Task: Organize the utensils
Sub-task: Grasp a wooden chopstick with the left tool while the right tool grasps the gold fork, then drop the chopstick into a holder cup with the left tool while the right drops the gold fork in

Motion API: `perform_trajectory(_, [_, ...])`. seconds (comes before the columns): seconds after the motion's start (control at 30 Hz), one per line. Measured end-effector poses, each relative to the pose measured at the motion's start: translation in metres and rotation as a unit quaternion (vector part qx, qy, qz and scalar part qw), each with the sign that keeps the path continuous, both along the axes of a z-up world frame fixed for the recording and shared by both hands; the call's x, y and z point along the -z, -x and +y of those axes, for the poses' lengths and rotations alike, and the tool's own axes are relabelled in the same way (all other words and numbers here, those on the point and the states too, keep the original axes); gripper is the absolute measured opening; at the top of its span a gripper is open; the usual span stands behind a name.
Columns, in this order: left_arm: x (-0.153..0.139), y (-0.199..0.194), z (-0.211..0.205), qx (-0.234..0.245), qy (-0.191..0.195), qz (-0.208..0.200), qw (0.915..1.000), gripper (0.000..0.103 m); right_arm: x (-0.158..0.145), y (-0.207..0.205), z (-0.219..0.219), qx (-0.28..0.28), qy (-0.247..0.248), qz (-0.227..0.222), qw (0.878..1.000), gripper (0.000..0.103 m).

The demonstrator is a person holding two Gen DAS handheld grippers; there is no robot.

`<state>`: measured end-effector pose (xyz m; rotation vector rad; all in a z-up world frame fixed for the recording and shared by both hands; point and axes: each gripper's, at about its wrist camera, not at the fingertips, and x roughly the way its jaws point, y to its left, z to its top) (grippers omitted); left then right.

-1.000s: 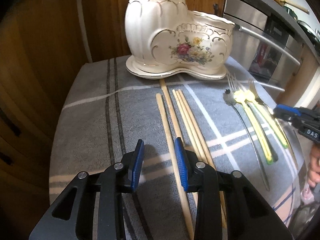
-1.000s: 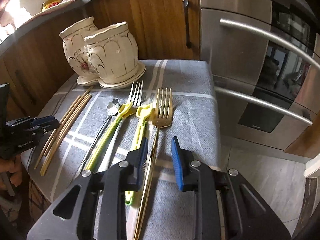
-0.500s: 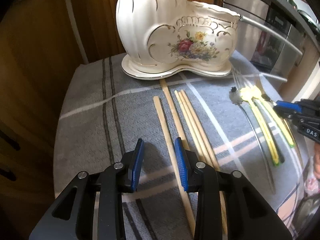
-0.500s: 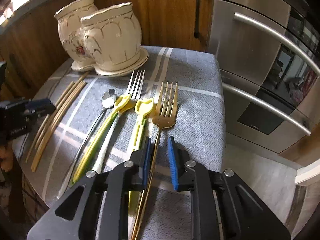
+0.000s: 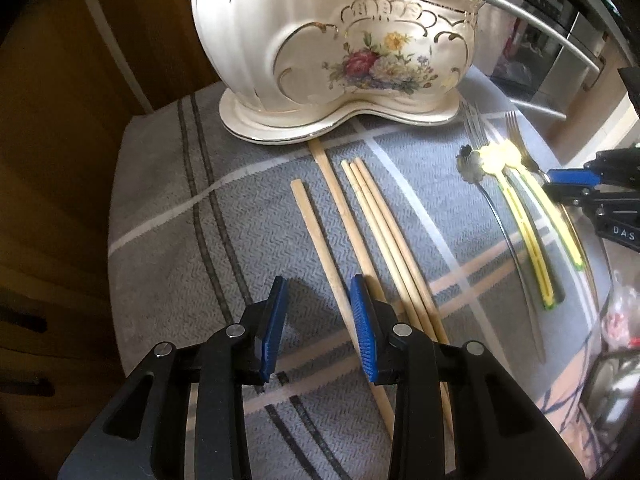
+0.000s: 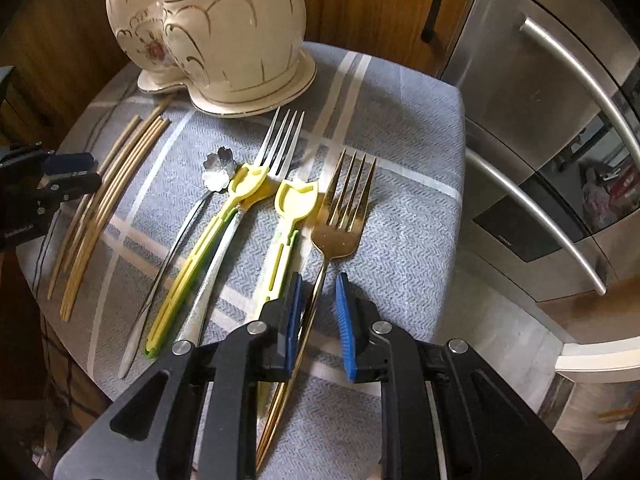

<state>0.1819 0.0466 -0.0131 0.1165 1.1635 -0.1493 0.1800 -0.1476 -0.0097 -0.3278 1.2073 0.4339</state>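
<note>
The gold fork (image 6: 344, 216) lies on the grey cloth (image 6: 404, 128), handle between the right gripper's (image 6: 318, 320) parted pads – not clamped; the left gripper (image 5: 318, 328), also apart, straddles one chopstick (image 5: 320, 240) before the ceramic holder (image 5: 332, 48)

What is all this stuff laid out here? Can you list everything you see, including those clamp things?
ceramic holder: one, cream with gold trim and painted flowers, two joined pots, at the back of the cloth
chopsticks: five, pale wood, lying side by side in front of the holder
flower-ended utensil: one, silver, beside the chopsticks
yellow-handled forks: two, steel with yellow sleeves, middle of the cloth
gold fork: one, gold, rightmost
cloth: one, grey with white and dark stripes, under everything
oven: one, stainless steel, to the right
wooden cabinets: brown, behind and to the left
left hand-held gripper: black with blue pads, open, straddling one chopstick
right hand-held gripper: black with blue pads, open around the gold fork's handle
</note>
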Motion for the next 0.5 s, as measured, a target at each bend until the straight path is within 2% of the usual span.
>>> perform_trajectory(0.13, [-0.002,-0.002,-0.001,-0.001,-0.004,0.007,1.0000,0.032,0.000,-0.001,0.001,0.005,-0.004,0.007,1.000,0.009])
perform_trajectory(0.23, [-0.002,0.001,-0.001,-0.012,-0.006,0.002,0.9999,0.011,0.000,-0.001,-0.001,0.017,-0.017,0.005,1.000,0.008])
perform_trajectory(0.3, [-0.003,0.002,0.008,-0.022,0.012,0.002,0.9997,0.006,0.000,-0.005,-0.004,0.024,-0.032,0.008,0.999,0.007])
perform_trajectory(0.5, [-0.009,0.009,0.033,-0.047,0.078,-0.010,0.9958,0.006,-0.015,-0.007,-0.023,0.042,-0.099,0.001,0.994,0.005])
